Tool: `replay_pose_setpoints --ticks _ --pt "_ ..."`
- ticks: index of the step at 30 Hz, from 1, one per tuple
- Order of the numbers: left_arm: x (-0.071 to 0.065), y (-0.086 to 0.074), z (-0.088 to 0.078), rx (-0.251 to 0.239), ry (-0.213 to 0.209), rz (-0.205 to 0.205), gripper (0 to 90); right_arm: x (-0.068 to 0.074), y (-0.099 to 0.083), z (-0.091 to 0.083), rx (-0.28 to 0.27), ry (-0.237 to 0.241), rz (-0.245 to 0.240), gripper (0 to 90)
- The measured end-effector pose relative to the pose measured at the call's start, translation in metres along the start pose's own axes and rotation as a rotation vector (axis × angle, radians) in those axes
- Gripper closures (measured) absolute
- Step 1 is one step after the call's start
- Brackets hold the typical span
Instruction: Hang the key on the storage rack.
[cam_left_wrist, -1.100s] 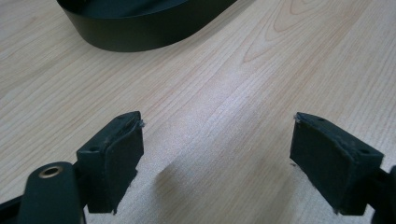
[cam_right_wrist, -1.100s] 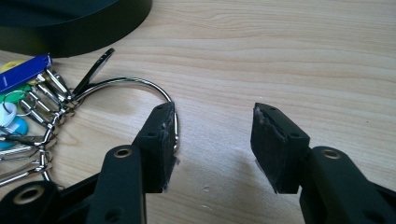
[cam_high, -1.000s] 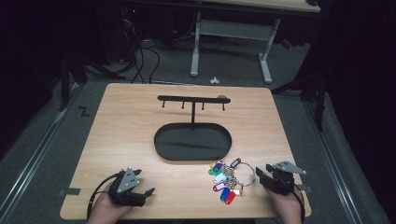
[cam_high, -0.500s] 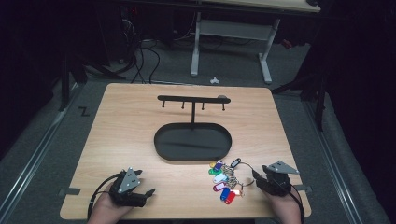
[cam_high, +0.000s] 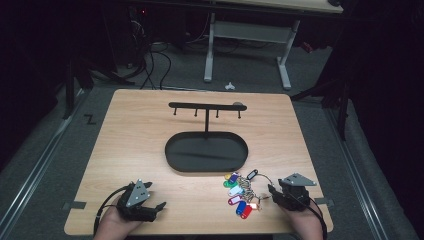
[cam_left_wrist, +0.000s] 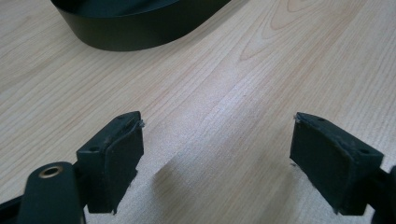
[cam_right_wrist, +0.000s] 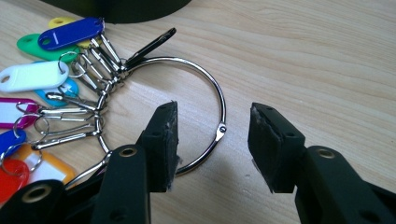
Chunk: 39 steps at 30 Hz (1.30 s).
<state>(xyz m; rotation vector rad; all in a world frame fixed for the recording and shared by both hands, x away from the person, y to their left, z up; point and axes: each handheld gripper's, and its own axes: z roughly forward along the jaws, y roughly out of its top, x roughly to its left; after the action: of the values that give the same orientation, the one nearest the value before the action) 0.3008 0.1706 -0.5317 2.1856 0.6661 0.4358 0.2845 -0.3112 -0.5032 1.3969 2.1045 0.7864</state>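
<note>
The large silver metal key ring (cam_high: 252, 184) with its bunch of coloured plastic tags (cam_high: 238, 196) lies near right on the pale wooden table (cam_high: 135, 135), where we see our right gripper (cam_high: 272, 192) slightly nearer it than before. In the left gripper view our left gripper (cam_left_wrist: 217, 154) gapes empty over bare woodgrain. In the right gripper view the jaws, just narrowing, straddle the wire's hinge without pinching it.

A wooden table (cam_high: 130, 135) carries a black stand (cam_high: 206, 150) and a key ring (cam_high: 242, 192).
</note>
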Motion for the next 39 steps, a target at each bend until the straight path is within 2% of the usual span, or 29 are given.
replay_pose_setpoints --ticks 5,7,9,10,14,15,16,17,18,19,20,21,22,23,24,25,27,28,30,31,34,35,37,39 --pt "0.001 -0.001 -0.001 -0.003 0.005 -0.005 17.8 0.000 0.001 -0.005 0.026 0.022 -0.032 52.8" --pt "0.001 -0.001 -0.002 -0.005 0.006 -0.005 17.8 0.000 0.003 -0.008 0.048 0.021 -0.067 51.6" --pt "0.001 -0.001 -0.002 -0.007 0.005 -0.005 17.8 -0.001 0.005 -0.008 0.056 0.025 -0.074 51.7" --pt "0.000 -0.001 -0.001 -0.004 0.003 -0.001 17.8 -0.003 0.009 -0.009 0.077 0.041 -0.091 51.6" --pt "0.000 0.000 -0.002 -0.005 -0.002 0.005 17.8 -0.002 0.016 -0.008 0.176 0.069 -0.201 51.3" --pt "0.000 0.000 -0.002 -0.005 -0.002 0.005 17.8 -0.002 0.016 -0.008 0.176 0.069 -0.201 51.3" --pt "0.000 0.000 -0.002 -0.005 -0.003 0.006 17.8 0.000 0.018 -0.008 0.201 0.077 -0.232 51.6" --pt "0.000 0.000 -0.002 -0.008 -0.003 0.006 17.8 0.003 0.023 -0.006 0.251 0.081 -0.283 51.9" --pt "0.000 0.000 -0.002 -0.009 -0.003 0.005 17.8 0.005 0.025 -0.004 0.274 0.093 -0.308 52.0" --pt "0.000 0.000 -0.002 -0.009 -0.003 0.005 17.8 0.005 0.025 -0.004 0.274 0.093 -0.308 52.0" --pt "0.000 0.000 -0.002 -0.009 -0.002 0.004 17.8 0.011 0.029 -0.001 0.316 0.111 -0.350 53.3" --pt "0.000 0.000 -0.002 -0.009 -0.002 0.004 17.8 0.011 0.029 -0.001 0.316 0.111 -0.350 53.3" --pt "0.000 0.000 -0.002 -0.010 -0.003 0.004 17.8 0.017 0.034 0.004 0.361 0.137 -0.394 54.6" --pt "0.000 0.000 -0.002 -0.010 -0.003 0.003 17.8 0.017 0.034 0.004 0.361 0.137 -0.394 54.6" --pt "0.000 0.000 -0.002 -0.011 -0.002 0.004 17.9 0.022 0.039 0.006 0.393 0.163 -0.436 56.6" --pt "0.000 0.000 -0.002 -0.011 -0.002 0.004 17.8 0.022 0.039 0.006 0.393 0.163 -0.436 56.6" --pt "0.000 0.000 -0.003 -0.010 -0.002 0.002 17.8 0.029 0.046 0.009 0.451 0.187 -0.509 59.7" --pt "0.000 0.000 -0.003 -0.010 -0.002 0.002 17.8 0.029 0.046 0.009 0.451 0.187 -0.509 59.7" --pt "0.001 0.000 -0.004 -0.011 -0.002 -0.001 17.9 0.034 0.051 0.015 0.529 0.201 -0.570 62.7" --pt "0.001 0.000 -0.004 -0.011 -0.002 -0.001 17.8 0.034 0.051 0.015 0.529 0.201 -0.570 62.7" --pt "0.001 -0.001 -0.004 -0.014 -0.001 -0.002 17.9 0.037 0.054 0.023 0.599 0.219 -0.615 65.5" --pt "0.001 -0.001 -0.004 -0.014 -0.001 -0.002 17.9 0.037 0.055 0.025 0.601 0.223 -0.618 66.1" --pt "0.001 -0.001 -0.004 -0.011 -0.002 -0.001 17.9 0.036 0.057 0.026 0.605 0.230 -0.614 67.1" --pt "0.001 -0.001 -0.004 -0.009 -0.003 0.000 17.9 0.033 0.062 0.030 0.618 0.263 -0.595 70.5"
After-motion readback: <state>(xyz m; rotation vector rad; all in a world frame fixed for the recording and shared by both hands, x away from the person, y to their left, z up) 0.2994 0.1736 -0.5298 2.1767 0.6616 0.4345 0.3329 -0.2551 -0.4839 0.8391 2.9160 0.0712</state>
